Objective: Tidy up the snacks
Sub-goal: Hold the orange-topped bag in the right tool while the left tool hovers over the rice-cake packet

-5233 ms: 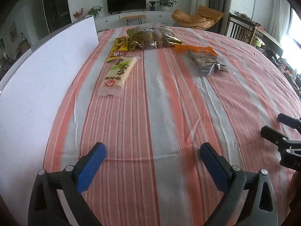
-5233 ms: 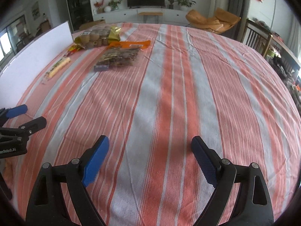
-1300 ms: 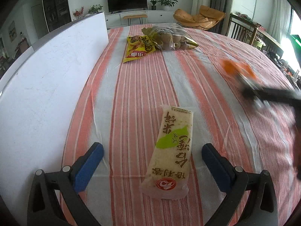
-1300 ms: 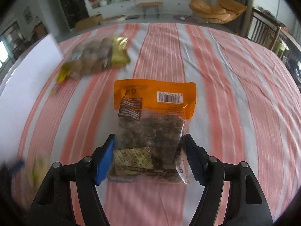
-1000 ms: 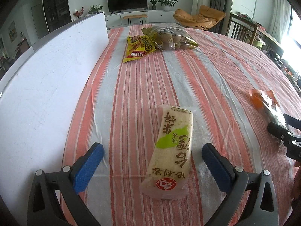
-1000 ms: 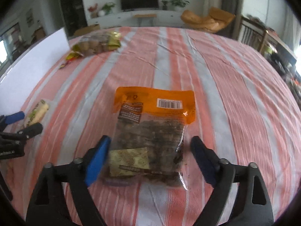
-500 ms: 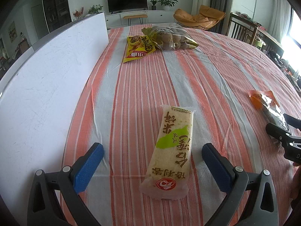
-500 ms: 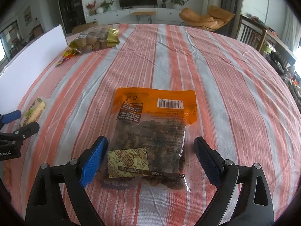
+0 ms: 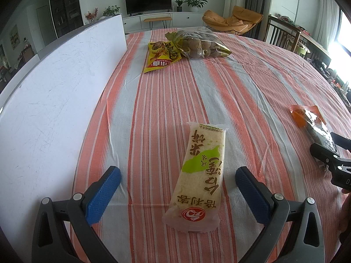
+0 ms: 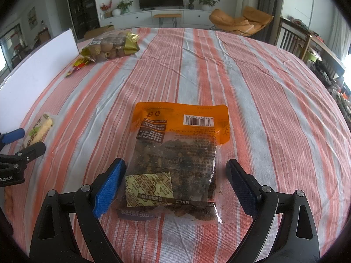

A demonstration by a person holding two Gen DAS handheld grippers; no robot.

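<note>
A pale rice-cracker pack (image 9: pixel 200 171) with a green patch lies flat on the striped cloth between the open jaws of my left gripper (image 9: pixel 177 194); it also shows in the right wrist view (image 10: pixel 39 130). An orange-topped clear bag of dark snacks (image 10: pixel 177 155) lies flat between the open jaws of my right gripper (image 10: pixel 174 185); it shows in the left wrist view (image 9: pixel 311 121) at the right. A yellow packet (image 9: pixel 161 55) and a clear bag of round brown snacks (image 9: pixel 198 46) lie at the far side. Neither gripper touches a pack.
A white board (image 9: pixel 54 83) stands upright along the left side of the table. The striped tablecloth (image 9: pixel 241 83) covers the round table. Chairs (image 10: pixel 294 37) stand beyond the far right edge.
The right gripper has opened a little wider around the orange bag and steadied. The left gripper and the rice-cracker pack have not moved.
</note>
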